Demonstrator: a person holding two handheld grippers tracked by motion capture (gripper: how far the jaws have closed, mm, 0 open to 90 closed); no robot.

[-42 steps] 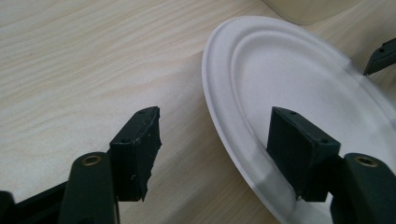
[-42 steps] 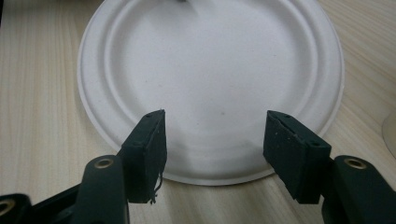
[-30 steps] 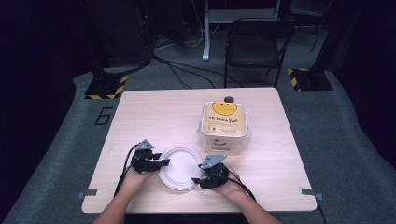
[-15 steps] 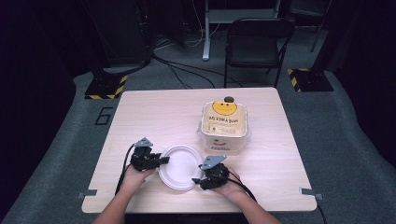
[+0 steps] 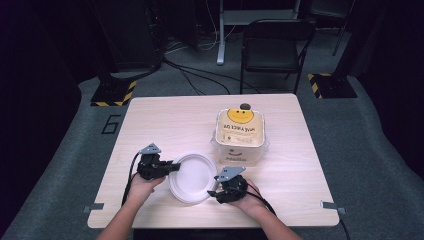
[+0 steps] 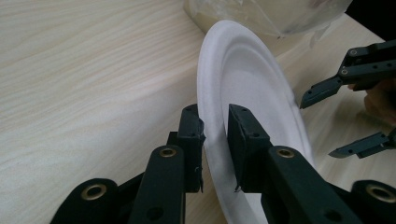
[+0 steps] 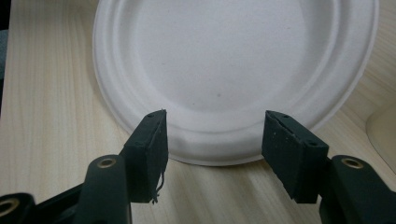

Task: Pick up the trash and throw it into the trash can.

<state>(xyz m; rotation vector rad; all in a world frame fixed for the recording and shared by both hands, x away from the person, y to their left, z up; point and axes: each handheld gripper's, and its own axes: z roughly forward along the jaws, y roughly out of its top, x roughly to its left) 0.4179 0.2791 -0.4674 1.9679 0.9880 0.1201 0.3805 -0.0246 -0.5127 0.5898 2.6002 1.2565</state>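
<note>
High view: white plate (image 5: 192,177) lay on the bench (image 5: 165,125) near its front edge, just before a bagged tub (image 5: 240,136); left hand-held gripper (image 5: 170,167) at its left rim, right hand-held gripper (image 5: 214,193) at its near right rim. Left gripper view: jaws pinched the plate's rim (image 6: 212,121). Right gripper view: jaws spread wide, the plate's near rim (image 7: 215,154) just beyond them.

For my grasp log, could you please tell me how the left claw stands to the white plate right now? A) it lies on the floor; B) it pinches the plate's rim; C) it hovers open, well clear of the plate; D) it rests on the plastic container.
B: in the left gripper view the left claw has its jaws closed on the rim of the plate.
</note>
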